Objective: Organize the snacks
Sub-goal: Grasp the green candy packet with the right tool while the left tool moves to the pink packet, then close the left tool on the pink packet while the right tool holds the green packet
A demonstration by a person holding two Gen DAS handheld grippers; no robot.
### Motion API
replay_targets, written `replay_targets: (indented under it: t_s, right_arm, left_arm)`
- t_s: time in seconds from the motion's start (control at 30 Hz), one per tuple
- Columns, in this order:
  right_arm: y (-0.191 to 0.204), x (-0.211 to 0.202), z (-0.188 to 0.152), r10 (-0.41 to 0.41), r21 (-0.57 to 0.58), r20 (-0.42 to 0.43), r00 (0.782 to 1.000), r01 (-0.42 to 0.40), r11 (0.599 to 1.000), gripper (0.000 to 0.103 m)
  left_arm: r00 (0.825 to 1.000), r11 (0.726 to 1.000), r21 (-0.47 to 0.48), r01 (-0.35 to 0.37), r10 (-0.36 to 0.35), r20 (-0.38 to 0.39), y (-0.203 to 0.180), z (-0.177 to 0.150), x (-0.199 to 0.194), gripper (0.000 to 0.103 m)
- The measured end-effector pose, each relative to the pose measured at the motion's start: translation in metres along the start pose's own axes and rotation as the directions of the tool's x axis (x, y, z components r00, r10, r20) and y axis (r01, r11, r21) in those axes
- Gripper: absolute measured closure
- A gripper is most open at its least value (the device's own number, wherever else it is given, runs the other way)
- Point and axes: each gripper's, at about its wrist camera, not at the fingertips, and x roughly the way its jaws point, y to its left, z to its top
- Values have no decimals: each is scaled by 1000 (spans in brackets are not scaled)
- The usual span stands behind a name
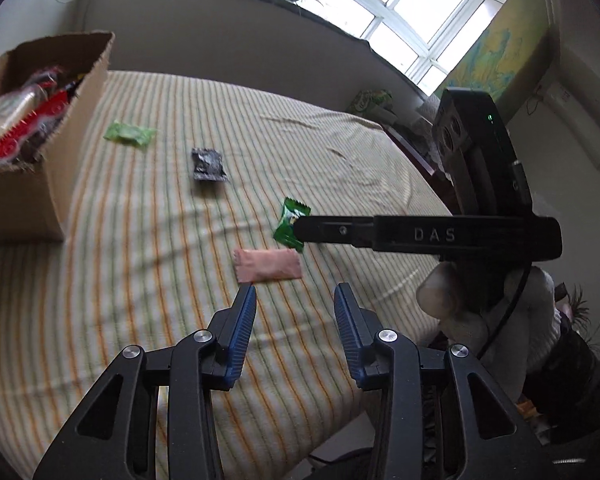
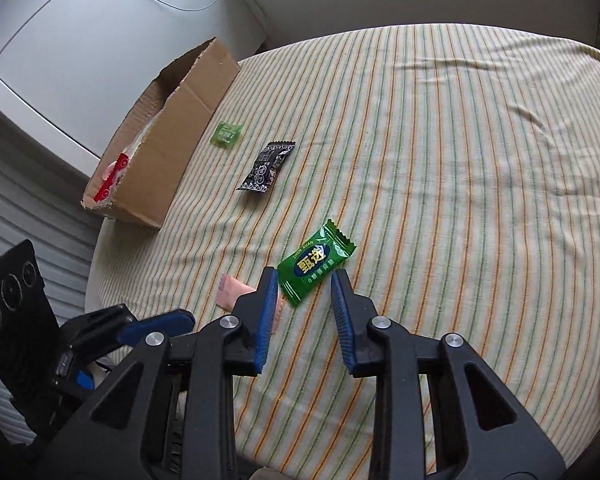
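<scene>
Ribbed blue fingers (image 2: 274,280) narrowly parted, empty, glossy green crimped sachet (image 2: 317,267), striped cloth (image 2: 460,160), cardboard box (image 2: 168,148)

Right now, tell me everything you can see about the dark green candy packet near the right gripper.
The dark green candy packet is a small glossy plastic pillow pack with crimped, zigzag ends, a blue oval label with yellow characters and the print ZHEN XUAN. It looks sealed and full. It lies flat and slanted on the striped bedcover, its lower end just ahead of the right gripper, whose open fingers do not press on it. The pink packet lies close beside it, apart.
</scene>
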Motion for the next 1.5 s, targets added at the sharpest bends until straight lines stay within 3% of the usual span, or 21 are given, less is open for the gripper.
replay_targets:
  t_s: [0.2, 0.27, 0.5, 0.67, 0.77, 0.97, 1.13, 1.4, 1.5]
  right_arm:
    - [9, 12, 16, -54, -60, -9, 998, 54, 997, 74]
    - [13, 14, 19, -75, -95, -12, 997, 74, 993, 74]
    - [18, 14, 19, -145, -228, -19, 989, 137, 964, 78]
    - [1, 6, 20, -242, -262, 21, 970, 239, 935, 78]
    - [-19, -3, 23, -211, -208, 16, 977, 209, 955, 78]
    - [-28, -10, 20, -218, -196, 38, 975, 221, 955, 78]
    - [-30, -12, 18, -209, -184, 44, 977, 213, 959, 78]
    - [-38, -20, 14, -203, -160, 47, 978, 208, 965, 78]
    - [-45, -26, 12, -224, -157, 55, 973, 230, 961, 78]
  left_arm:
    - [999, 999, -25, -27, 27, -20, -4, 7, 16, 64]
    - [998, 998, -2, -68, 68, -4, -10, 12, 18, 64]
    - [993, 993, 33, -116, 116, -14, -13, 18, 29, 64]
    - [993, 992, 36, -120, 120, -13, -8, 8, 22, 64]
    - [992, 991, 53, -123, 124, -16, -10, 4, 24, 64]
    - [998, 998, -25, -53, 52, -40, -2, 25, 37, 64]
    - [989, 989, 24, -149, 149, -13, -11, 27, 40, 64]
    - [973, 968, 101, -228, 230, -8, -31, 43, 67, 64]
    - [972, 968, 86, -234, 236, -8, -30, 51, 73, 64]
